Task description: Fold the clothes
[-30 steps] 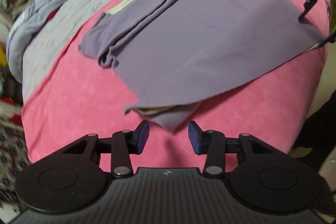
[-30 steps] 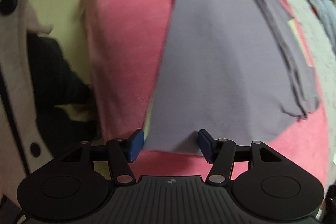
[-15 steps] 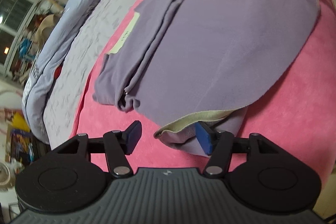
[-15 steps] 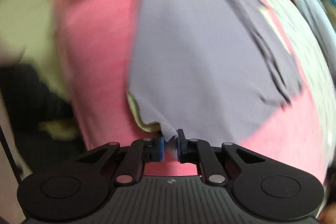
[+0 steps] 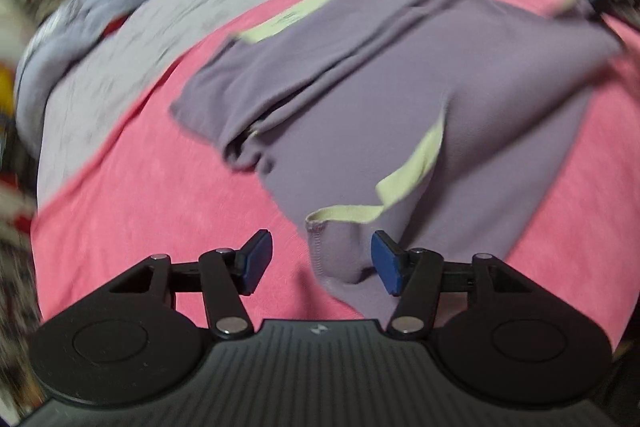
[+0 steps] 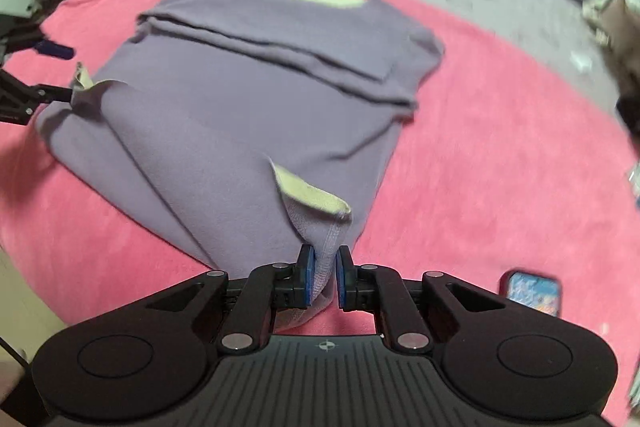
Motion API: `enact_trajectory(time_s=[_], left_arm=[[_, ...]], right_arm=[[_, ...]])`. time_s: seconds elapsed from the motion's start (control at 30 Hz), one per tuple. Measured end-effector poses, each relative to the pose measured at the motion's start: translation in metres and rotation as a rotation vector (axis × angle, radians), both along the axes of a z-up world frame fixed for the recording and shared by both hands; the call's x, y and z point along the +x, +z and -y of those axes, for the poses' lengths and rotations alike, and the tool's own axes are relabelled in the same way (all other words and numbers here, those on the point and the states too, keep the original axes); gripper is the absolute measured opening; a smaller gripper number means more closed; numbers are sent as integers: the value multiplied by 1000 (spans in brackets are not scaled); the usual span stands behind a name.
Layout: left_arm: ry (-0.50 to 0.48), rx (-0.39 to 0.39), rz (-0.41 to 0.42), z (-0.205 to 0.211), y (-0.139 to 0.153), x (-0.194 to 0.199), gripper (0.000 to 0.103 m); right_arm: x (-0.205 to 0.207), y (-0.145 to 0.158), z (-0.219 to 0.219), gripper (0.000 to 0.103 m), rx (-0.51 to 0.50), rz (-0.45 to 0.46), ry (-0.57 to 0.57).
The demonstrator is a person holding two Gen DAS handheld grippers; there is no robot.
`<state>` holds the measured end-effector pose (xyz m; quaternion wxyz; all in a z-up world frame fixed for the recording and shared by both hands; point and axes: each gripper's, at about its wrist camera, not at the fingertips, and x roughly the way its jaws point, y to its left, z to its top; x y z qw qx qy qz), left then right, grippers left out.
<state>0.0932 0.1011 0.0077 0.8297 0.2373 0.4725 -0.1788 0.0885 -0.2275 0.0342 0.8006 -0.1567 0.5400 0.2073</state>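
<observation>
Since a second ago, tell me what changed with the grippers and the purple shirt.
The right gripper closed on the purple shirt hem corner and lifted it, exposing yellow lining. The left gripper moved around the other corner, jaws open. The folded sleeves and pink blanket stayed put.

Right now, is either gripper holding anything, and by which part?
The right gripper pinches the purple garment at a hem corner. The left gripper is open around the other corner.

Bare pink blanket [image 6: 480,131] rings the garment; a phone [image 6: 530,291] lies right.
</observation>
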Motion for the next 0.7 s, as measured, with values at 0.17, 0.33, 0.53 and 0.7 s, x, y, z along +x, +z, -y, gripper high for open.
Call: enact_trajectory(time_s=[0.17, 0.33, 0.53, 0.7], left_arm=[[174, -159, -104, -22, -4, 16, 72], [300, -299, -127, -27, -12, 20, 70], [357, -309, -71, -18, -11, 10, 15], [358, -337, -31, -18, 10, -5, 9]], right_arm=[[14, -24, -5, 55, 8, -23, 15], [33, -42, -8, 54, 38, -82, -59], [28, -37, -12, 17, 17, -41, -80], [19, -15, -6, 11, 46, -1, -107]])
